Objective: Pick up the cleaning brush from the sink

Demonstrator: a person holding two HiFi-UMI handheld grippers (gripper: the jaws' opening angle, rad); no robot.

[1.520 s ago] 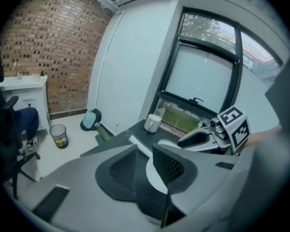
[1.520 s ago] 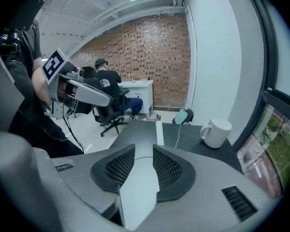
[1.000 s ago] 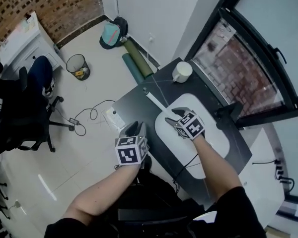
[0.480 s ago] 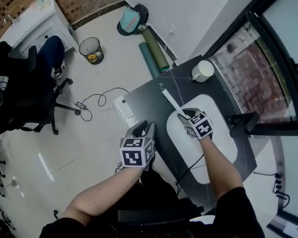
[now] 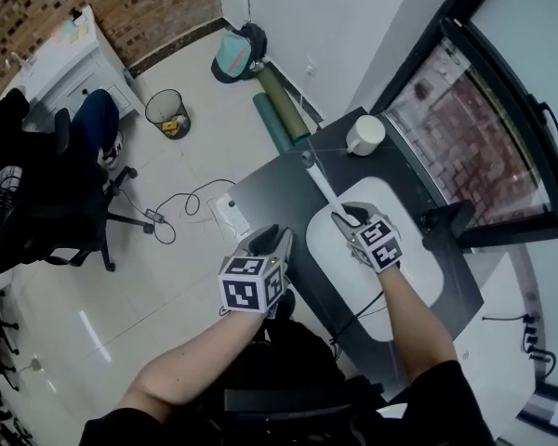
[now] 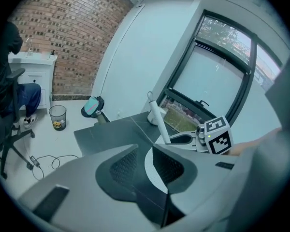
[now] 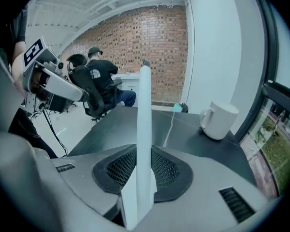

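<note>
Above the far end of the sink (image 5: 420,269), the right gripper (image 5: 346,217) is closing its jaws on the cleaning brush (image 5: 320,181), pinching its white handle, while the left gripper (image 5: 271,241) hangs left of the sink, jaws spread and empty.

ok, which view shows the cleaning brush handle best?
Right gripper view: the cleaning brush handle fills the centre, between the closing jaws of the right gripper. Head view shows it small, slanting away beyond that gripper. Left gripper view shows it side-on, thin and distant.
</note>
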